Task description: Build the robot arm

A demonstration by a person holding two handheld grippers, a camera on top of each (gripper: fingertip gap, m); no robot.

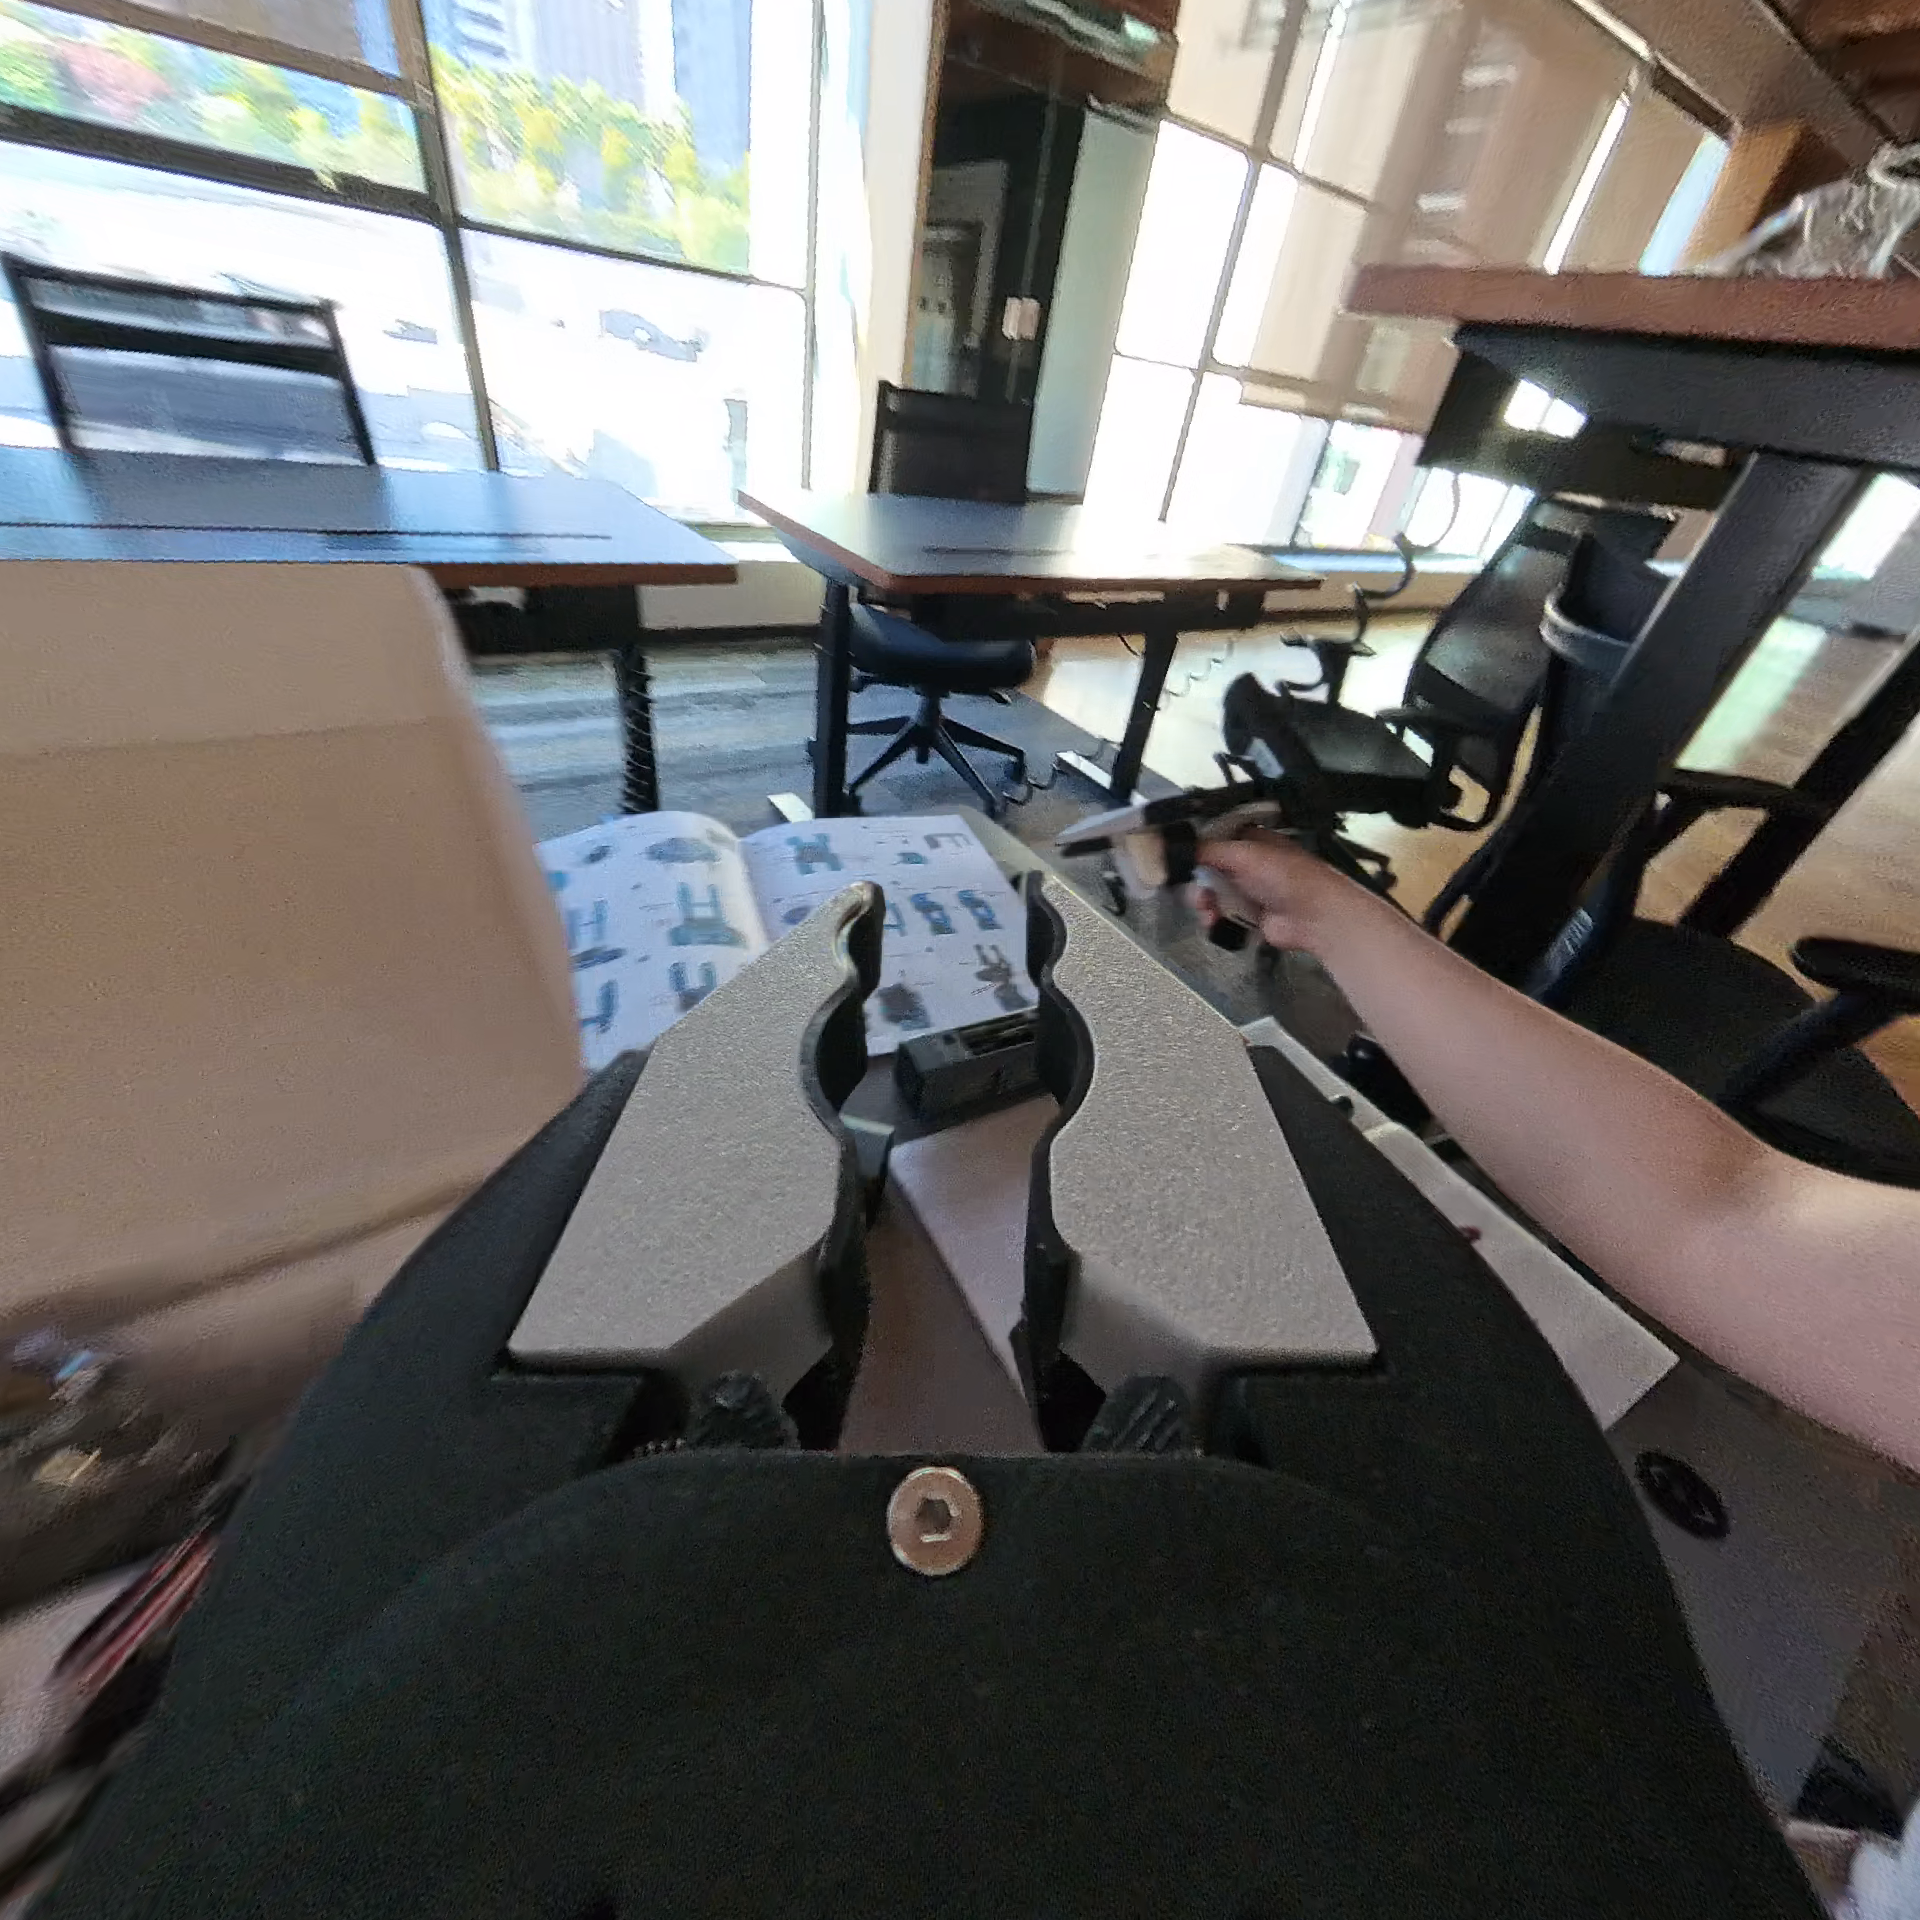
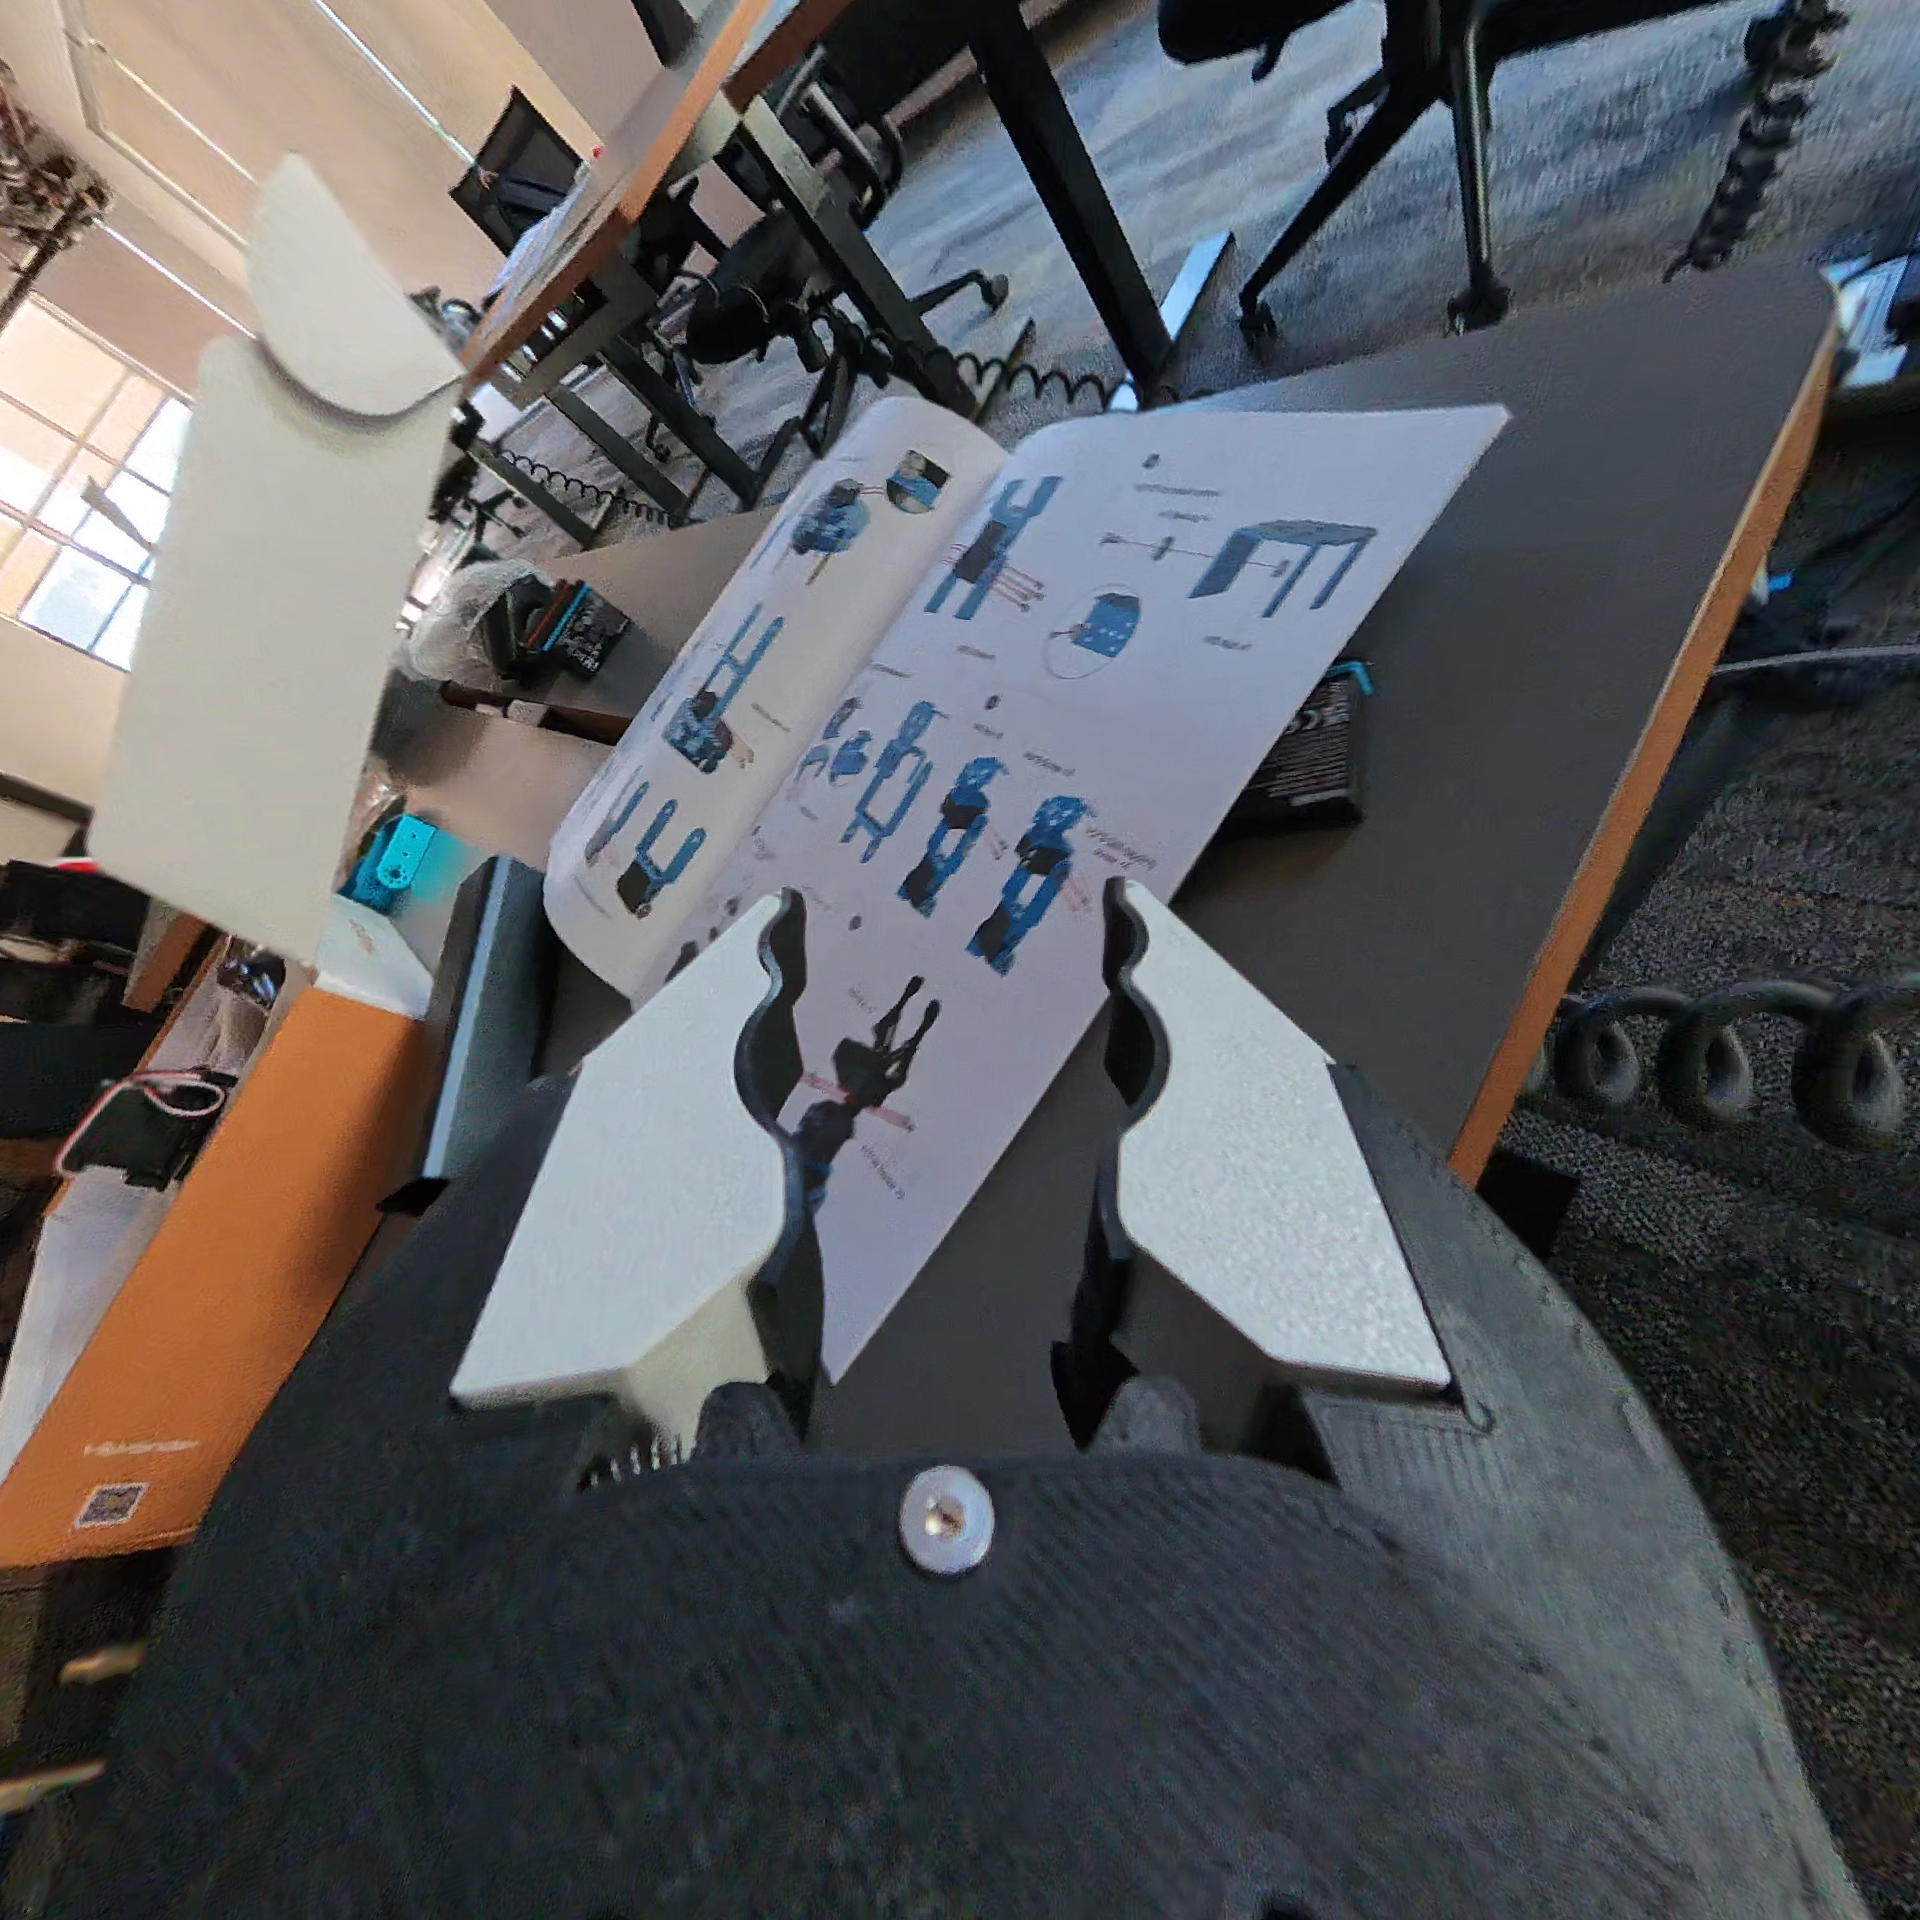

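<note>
Hovering low over the dark table [image 2: 1455, 790], the right gripper [image 2: 951, 920] has its jaws spread wide and empty, above an open instruction booklet [image 2: 1039, 644] with blue part diagrams and small printed captions. A black labelled block [image 2: 1311, 750] lies just beside the booklet's far edge. The left gripper [image 1: 954, 904] is parted a moderate gap, gripping nothing, nearest a small black box [image 1: 971, 1062] at the booklet's [image 1: 727, 883] corner. An orange-and-white carton [image 2: 208, 1226] carries a printed code square.
</note>
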